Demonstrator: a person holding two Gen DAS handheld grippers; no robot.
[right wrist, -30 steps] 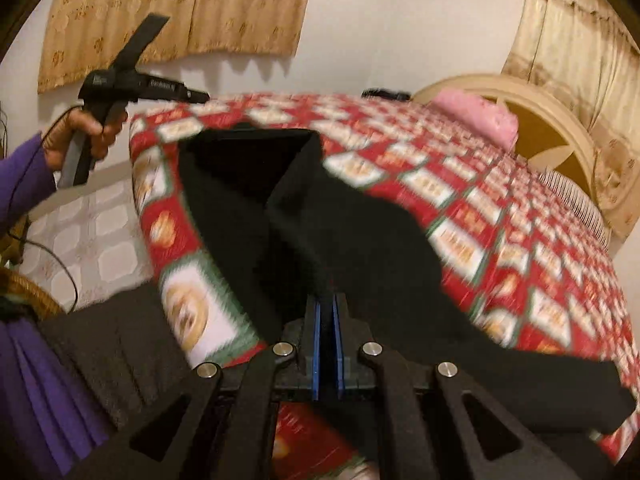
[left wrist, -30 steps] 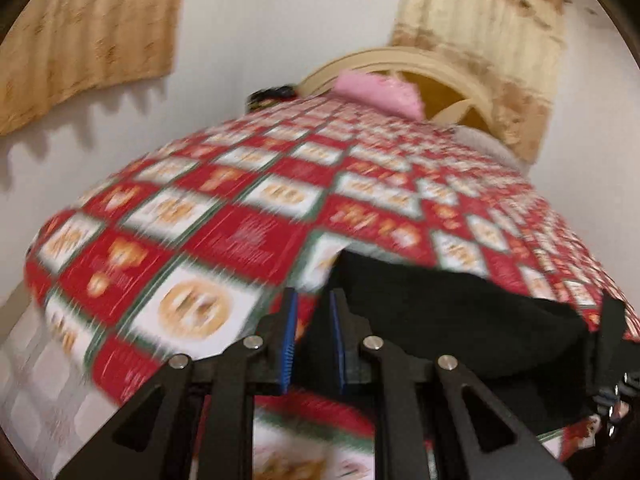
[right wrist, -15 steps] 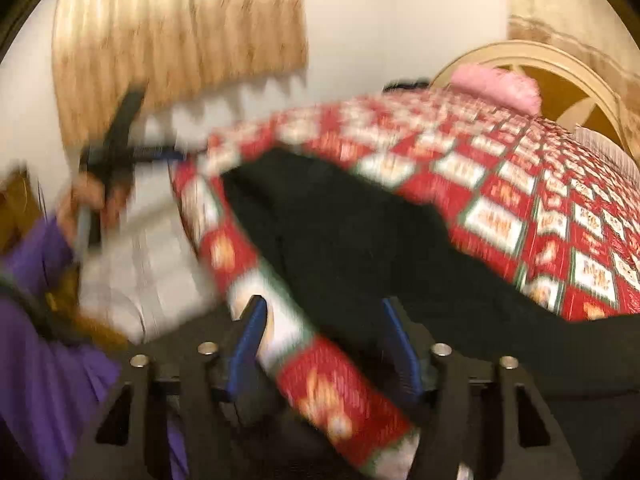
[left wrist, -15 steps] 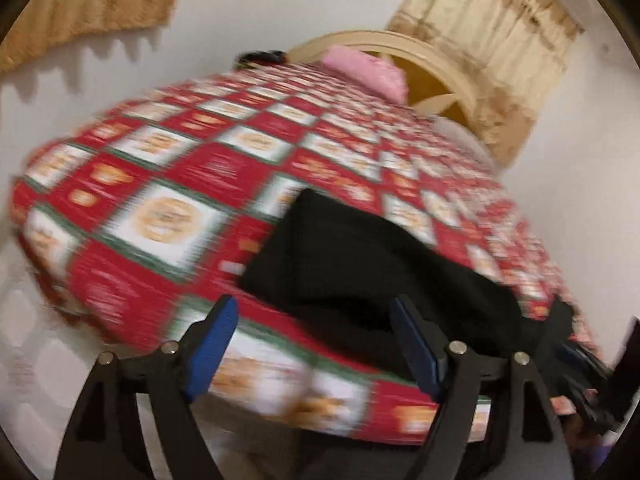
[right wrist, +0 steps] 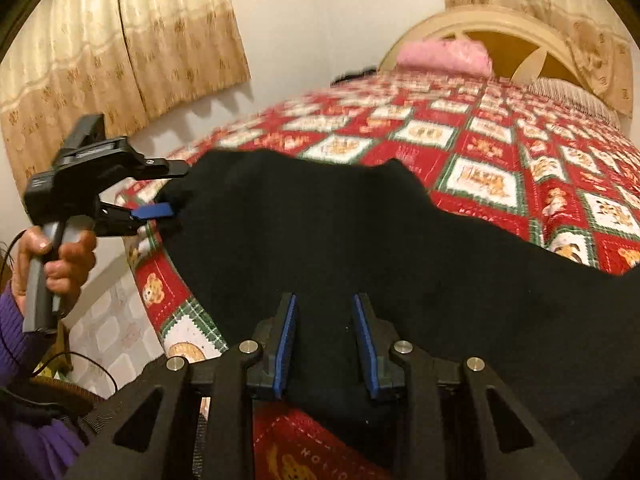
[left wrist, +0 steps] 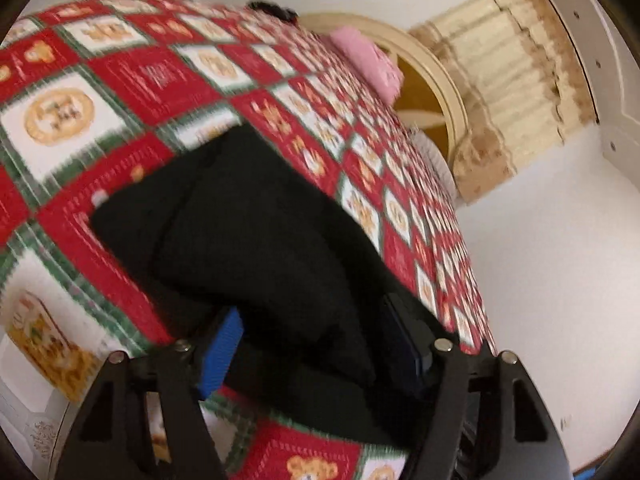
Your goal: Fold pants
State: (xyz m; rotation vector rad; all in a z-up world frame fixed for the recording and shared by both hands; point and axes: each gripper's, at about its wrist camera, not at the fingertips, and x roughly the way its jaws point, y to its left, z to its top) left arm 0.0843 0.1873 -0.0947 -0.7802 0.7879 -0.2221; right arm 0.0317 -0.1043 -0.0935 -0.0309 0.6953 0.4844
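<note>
Black pants (left wrist: 256, 240) lie folded near the foot edge of a bed with a red and white patterned cover (left wrist: 132, 80). My left gripper (left wrist: 320, 344) is open, its blue pads on either side of a raised fold of the pants. In the right wrist view the pants (right wrist: 360, 232) spread across the bed corner. My right gripper (right wrist: 325, 340) is open with black cloth between its blue pads. The left gripper (right wrist: 168, 192) shows there too, open at the pants' far left edge, held by a hand.
A pink pillow (right wrist: 444, 54) and a cream headboard (right wrist: 504, 24) are at the far end of the bed. Beige curtains (right wrist: 120, 40) hang on the wall. Tiled floor (right wrist: 108, 332) lies below the bed's foot edge. A dark object (left wrist: 272, 8) sits at the far bed edge.
Both grippers were shut on the pants a second ago and have opened. Both have since moved back in to the black cloth; the right jaws have narrowed.
</note>
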